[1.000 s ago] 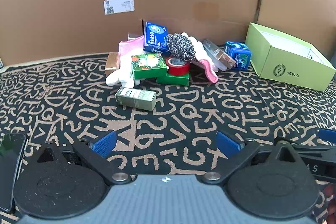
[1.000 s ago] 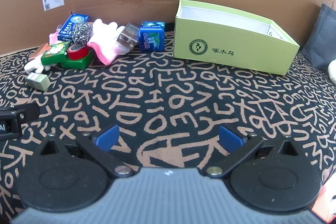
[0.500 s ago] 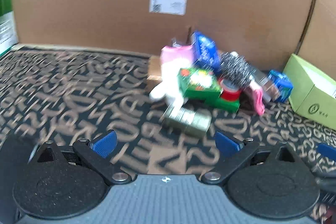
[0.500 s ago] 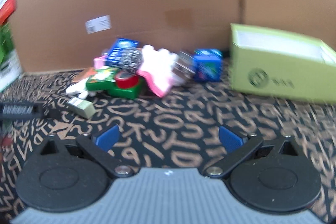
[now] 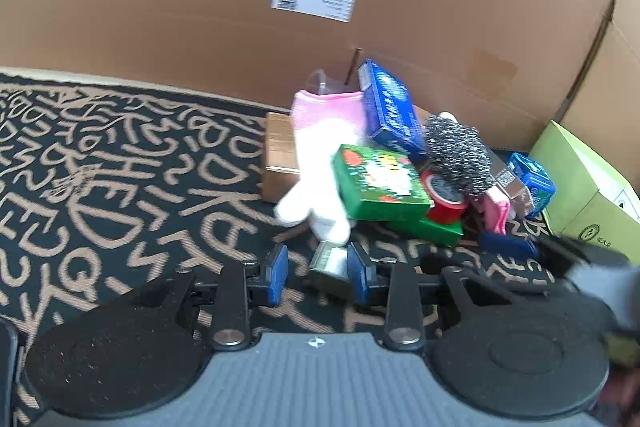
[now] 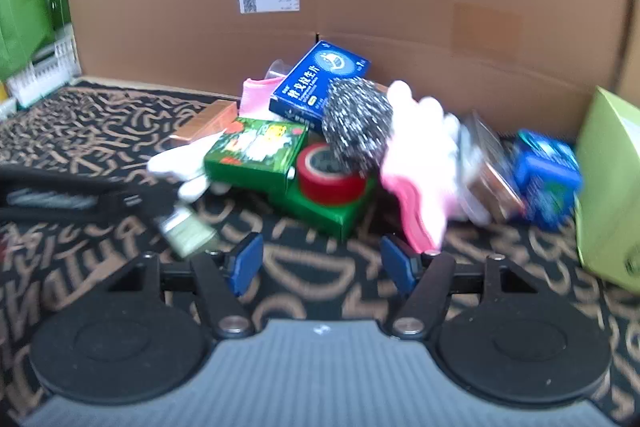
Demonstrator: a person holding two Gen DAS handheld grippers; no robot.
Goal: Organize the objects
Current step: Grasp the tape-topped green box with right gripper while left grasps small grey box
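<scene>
- Left wrist view: green carton (image 5: 588, 183) at right edge, contents hidden.
- Left gripper (image 5: 316, 273) low at centre, fingers spread around small grey-green box (image 5: 330, 267), touching only the right pad.
- Right gripper (image 6: 320, 263) spread, empty, before the pile (image 6: 320, 143).

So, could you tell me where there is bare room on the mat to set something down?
The patterned mat lies bare left of the brown carton. It is crowded from the green box to the lime box.
</scene>
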